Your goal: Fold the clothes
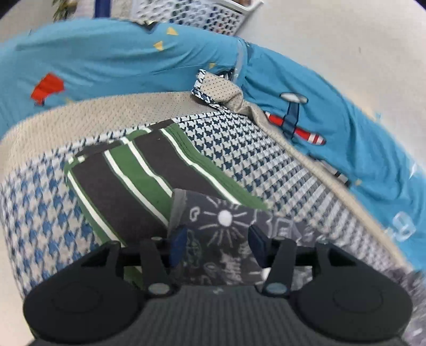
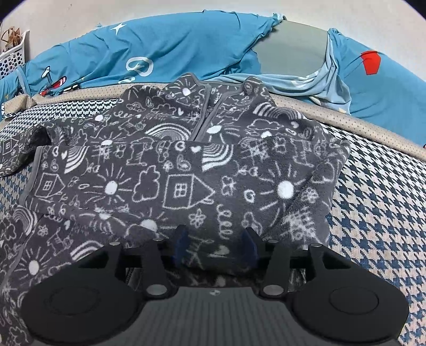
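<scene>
A dark grey fleece garment with white doodle drawings [image 2: 186,165] lies partly folded on a blue-and-white houndstooth mat [image 2: 378,213]; its zip collar points away from me. My right gripper [image 2: 215,244] is open, its blue pads over the garment's near edge. In the left wrist view, my left gripper [image 1: 218,244] is open with a part of the same doodle garment [image 1: 223,226] lying between its pads. A folded green, dark and white striped garment [image 1: 138,181] lies on the mat [image 1: 253,154] just beyond it.
A blue sheet with plane and star prints [image 1: 133,58] covers the surface around the mat; it also shows in the right wrist view [image 2: 186,48]. A white perforated basket [image 1: 207,13] stands at the far edge. A grey pillow [image 2: 293,48] shows under the sheet.
</scene>
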`<action>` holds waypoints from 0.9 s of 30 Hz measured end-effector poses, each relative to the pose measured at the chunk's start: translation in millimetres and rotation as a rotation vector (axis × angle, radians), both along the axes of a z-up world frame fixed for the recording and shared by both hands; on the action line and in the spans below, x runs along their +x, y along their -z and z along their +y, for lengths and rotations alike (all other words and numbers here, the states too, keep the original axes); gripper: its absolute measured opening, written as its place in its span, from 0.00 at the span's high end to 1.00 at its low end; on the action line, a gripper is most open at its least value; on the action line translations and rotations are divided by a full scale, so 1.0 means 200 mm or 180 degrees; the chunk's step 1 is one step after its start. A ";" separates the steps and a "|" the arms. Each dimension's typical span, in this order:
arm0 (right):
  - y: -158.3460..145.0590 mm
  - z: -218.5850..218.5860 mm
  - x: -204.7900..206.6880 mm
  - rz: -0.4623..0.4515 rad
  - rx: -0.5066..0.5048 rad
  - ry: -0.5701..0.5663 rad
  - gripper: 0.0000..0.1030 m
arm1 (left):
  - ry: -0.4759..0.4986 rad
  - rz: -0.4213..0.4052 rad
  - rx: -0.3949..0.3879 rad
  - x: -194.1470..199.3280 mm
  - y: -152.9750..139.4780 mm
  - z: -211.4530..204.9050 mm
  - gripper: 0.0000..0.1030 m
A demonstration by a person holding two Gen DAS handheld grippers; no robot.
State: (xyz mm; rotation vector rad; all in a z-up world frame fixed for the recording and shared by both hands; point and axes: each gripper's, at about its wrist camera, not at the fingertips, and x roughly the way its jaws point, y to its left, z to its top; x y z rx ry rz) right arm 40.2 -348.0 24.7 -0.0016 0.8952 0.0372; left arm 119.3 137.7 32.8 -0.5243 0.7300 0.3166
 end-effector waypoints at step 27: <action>0.01 0.03 0.01 -0.0066 -0.0132 -0.0053 0.54 | 0.0040 -0.0040 -0.0016 0.06 0.04 -0.04 0.95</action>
